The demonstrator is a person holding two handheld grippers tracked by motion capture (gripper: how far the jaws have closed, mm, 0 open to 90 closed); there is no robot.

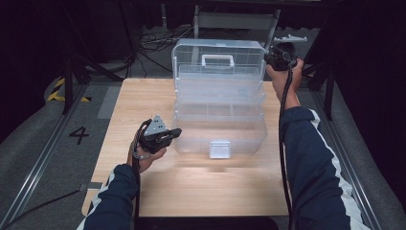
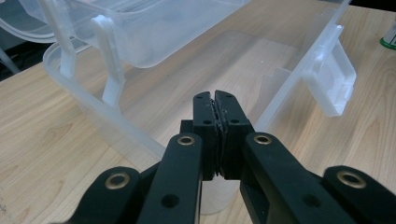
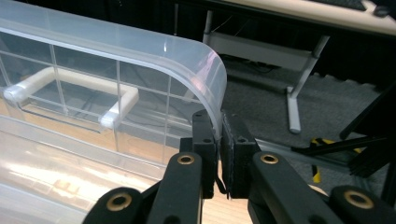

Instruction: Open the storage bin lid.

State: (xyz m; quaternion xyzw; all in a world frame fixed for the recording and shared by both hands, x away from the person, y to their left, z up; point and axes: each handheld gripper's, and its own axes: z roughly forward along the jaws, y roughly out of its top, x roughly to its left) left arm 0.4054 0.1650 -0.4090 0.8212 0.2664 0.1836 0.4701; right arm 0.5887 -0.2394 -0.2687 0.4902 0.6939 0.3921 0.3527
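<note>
My right gripper (image 3: 218, 140) pinches the lid (image 3: 140, 51) at its far right corner, while my left gripper (image 2: 218, 121), shut and empty, waits near-left of the box (image 1: 220, 129).

My clear plastic tool box (image 1: 219, 103) sits in the upper middle of the high view, on the far half of the wooden table. It stands wide open, its tiered trays (image 1: 219, 93) stepping up and back from the deep bottom tub (image 1: 220, 136) towards the top of the frame. The lid (image 1: 218, 53) stands upright at the very back, gridded with ribs, its white carry handle (image 1: 218, 59) facing me. A translucent latch flap (image 1: 219, 149) hangs off the tub's front wall, lower centre of the box. White pivot arms (image 2: 108, 60) link tub to trays in the upper left of my left gripper view. The lid's rounded corner (image 3: 205, 70) sits mid-frame in my right gripper view
</note>
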